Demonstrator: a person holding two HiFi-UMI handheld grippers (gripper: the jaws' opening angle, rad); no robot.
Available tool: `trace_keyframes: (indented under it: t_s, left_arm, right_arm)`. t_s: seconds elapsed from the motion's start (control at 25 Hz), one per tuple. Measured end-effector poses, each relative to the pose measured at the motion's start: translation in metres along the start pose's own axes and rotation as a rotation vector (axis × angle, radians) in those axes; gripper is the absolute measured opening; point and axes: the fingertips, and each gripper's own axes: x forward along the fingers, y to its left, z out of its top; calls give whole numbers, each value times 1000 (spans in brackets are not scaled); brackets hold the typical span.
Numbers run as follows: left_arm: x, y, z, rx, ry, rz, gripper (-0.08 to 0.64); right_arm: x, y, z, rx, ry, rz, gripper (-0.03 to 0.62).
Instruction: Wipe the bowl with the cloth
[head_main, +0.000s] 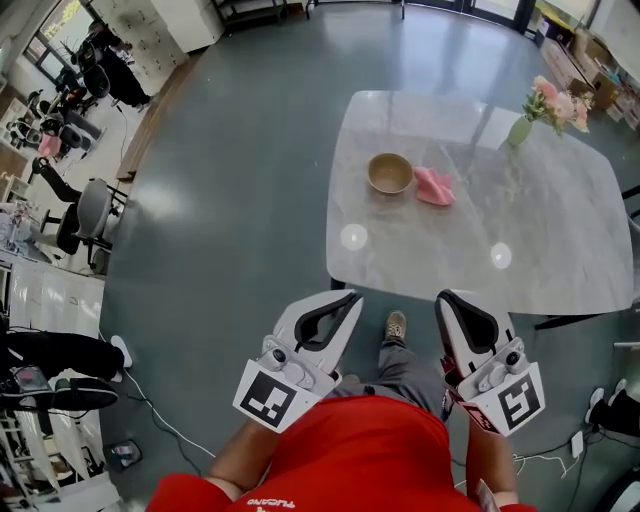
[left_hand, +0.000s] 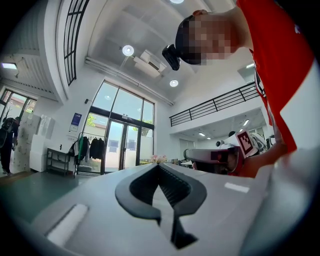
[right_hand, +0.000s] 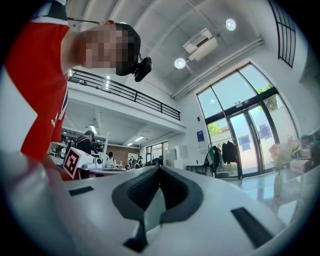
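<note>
A tan bowl stands on the pale marble table, near its far left part. A pink cloth lies crumpled just right of the bowl. My left gripper and my right gripper are held side by side short of the table's near edge, well away from both things. Each is shut with nothing between its jaws. In the left gripper view the left gripper points level toward glass doors, with the right gripper's marker cube beside it. The right gripper also shows shut tips.
A green vase of pink flowers stands at the table's far right. My shoe shows on the grey floor below the table edge. Office chairs and desks crowd the left side. A cable trails on the floor at lower left.
</note>
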Motion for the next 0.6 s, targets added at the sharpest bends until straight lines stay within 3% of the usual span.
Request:
trace_keyframes:
  t_s: [0.6]
  left_arm:
    - [114,43,-12,36,67,66,5]
  right_arm:
    - [48,-108,-20,-15,48,98,2]
